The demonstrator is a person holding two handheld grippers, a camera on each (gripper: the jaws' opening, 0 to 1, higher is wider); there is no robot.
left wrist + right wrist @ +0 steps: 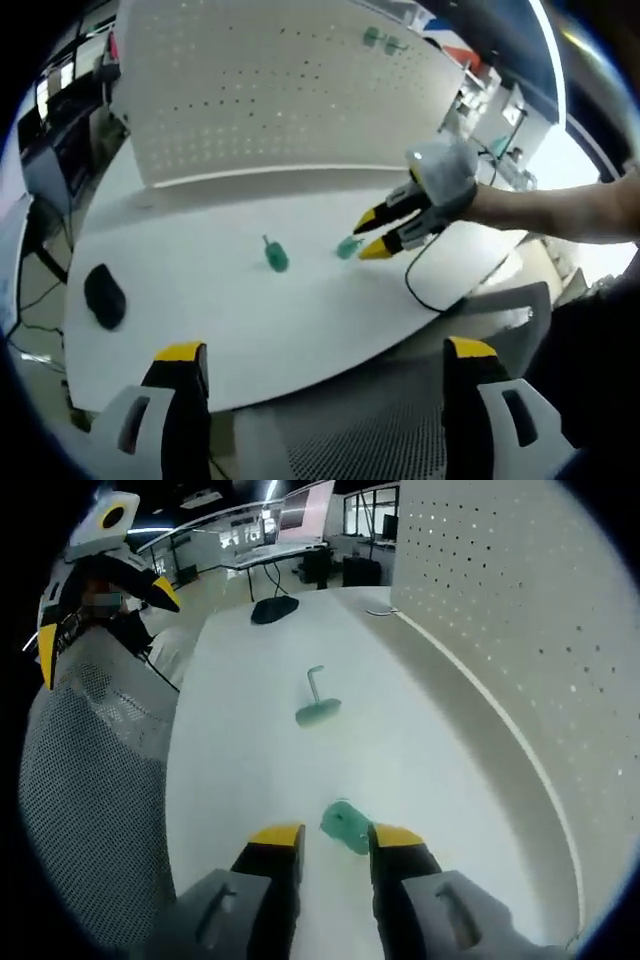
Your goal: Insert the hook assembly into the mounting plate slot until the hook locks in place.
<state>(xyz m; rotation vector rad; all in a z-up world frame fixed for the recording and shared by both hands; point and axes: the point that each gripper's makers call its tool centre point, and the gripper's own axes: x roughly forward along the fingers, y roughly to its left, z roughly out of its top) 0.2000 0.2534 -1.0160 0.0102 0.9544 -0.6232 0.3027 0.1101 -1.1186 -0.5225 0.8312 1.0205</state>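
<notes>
A white table (300, 330) stands against a pegboard (280, 90), and on it a green hook (346, 826) lies just past the yellow tips of the right gripper (337, 837), touching neither. Those jaws stand slightly apart and hold nothing. A second green hook (318, 702) lies farther along the table, while the left gripper (325, 350) hangs back off the table's near edge, jaws wide apart and empty.
</notes>
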